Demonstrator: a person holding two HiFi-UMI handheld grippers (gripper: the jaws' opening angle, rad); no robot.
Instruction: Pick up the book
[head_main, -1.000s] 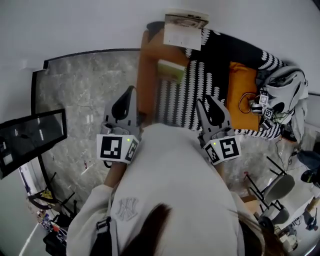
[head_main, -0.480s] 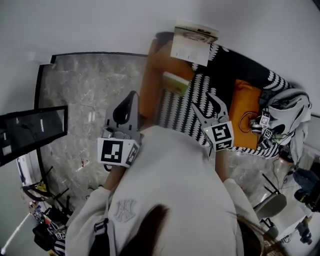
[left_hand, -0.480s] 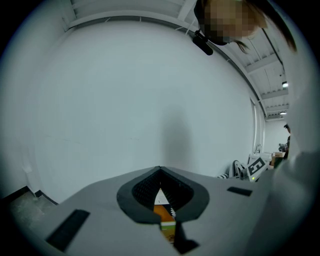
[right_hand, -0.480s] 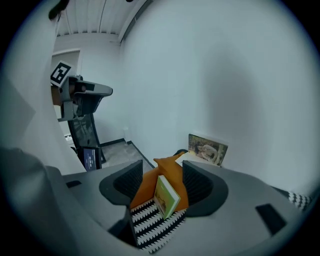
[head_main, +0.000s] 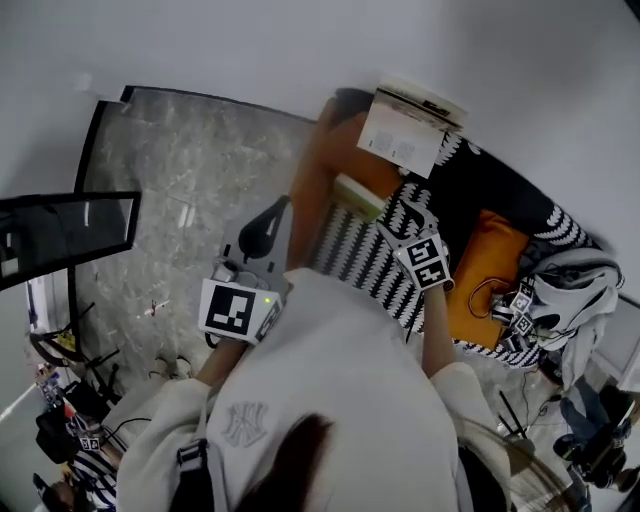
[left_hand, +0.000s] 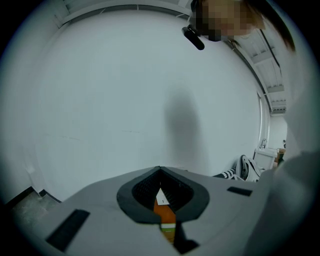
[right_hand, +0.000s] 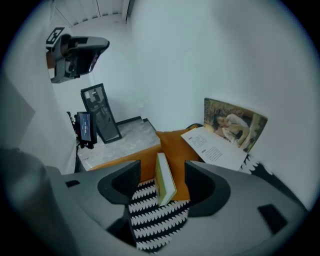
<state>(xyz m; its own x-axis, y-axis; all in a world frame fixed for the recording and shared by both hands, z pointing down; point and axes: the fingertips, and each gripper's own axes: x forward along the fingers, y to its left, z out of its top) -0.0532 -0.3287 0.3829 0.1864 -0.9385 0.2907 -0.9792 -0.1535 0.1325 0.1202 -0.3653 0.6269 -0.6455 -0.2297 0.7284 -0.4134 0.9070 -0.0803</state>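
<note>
A small book with a green cover (right_hand: 164, 180) stands on its edge where the orange cushion (right_hand: 172, 142) meets the black-and-white zigzag blanket (right_hand: 152, 220); the head view shows the book (head_main: 360, 194) just ahead of my right gripper (head_main: 411, 212). The right gripper (right_hand: 162, 170) points down at it. Its jaws have just been opening and stand wide, framing the book without touching it. My left gripper (head_main: 272, 212) hangs over the bed's left edge, jaws together with nothing in them (left_hand: 160, 172).
An open magazine (head_main: 410, 130) leans on the white wall behind the book. A second orange cushion (head_main: 480, 265) and white clothing (head_main: 575, 290) lie to the right. Marble floor (head_main: 170, 200) and a dark framed panel (head_main: 65, 235) are on the left.
The right gripper has dropped and tipped forward toward the green book, and its jaws have spread. The left gripper has drifted slightly forward. The view has swung rightward.
</note>
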